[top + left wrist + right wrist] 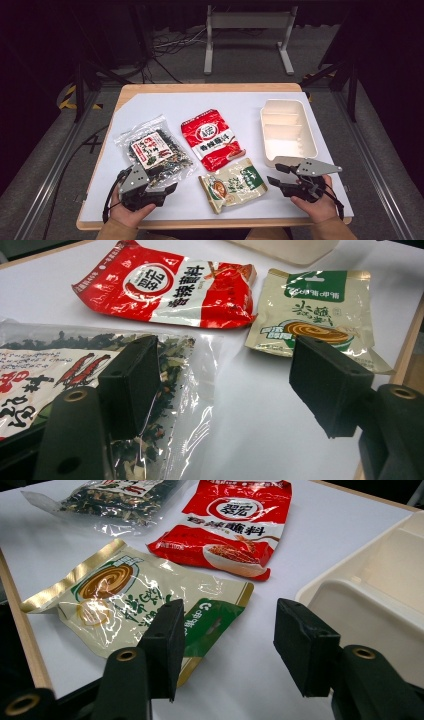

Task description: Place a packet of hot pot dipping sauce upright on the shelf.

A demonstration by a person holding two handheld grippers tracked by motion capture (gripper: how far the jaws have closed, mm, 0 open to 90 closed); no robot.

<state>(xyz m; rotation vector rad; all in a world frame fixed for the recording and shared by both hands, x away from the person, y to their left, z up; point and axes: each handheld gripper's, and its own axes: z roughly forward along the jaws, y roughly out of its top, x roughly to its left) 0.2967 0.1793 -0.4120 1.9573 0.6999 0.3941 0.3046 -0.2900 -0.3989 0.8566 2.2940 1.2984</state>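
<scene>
Green-and-cream pouch (232, 184) flat on white desk (165, 105), near front edge, between two claws. Right claw (274, 174) released, jaws spread, nothing between, just right of pouch, near cream tray (288, 131). Left claw (169, 182) released too, jaws apart and bare, one jaw over corner of clear bag of dried greens (154, 150). Red sachet (211, 138) behind pouch, touching its top edge. Cream tray at right, compartments bare.

red pouch (212, 138): flat at tabletop centre, between the other two packets
tray (310, 131): cream, compartmented, right side
tabletop (240, 102): white sheet on wood board
frame (248, 21): grey, on the floor behind
</scene>
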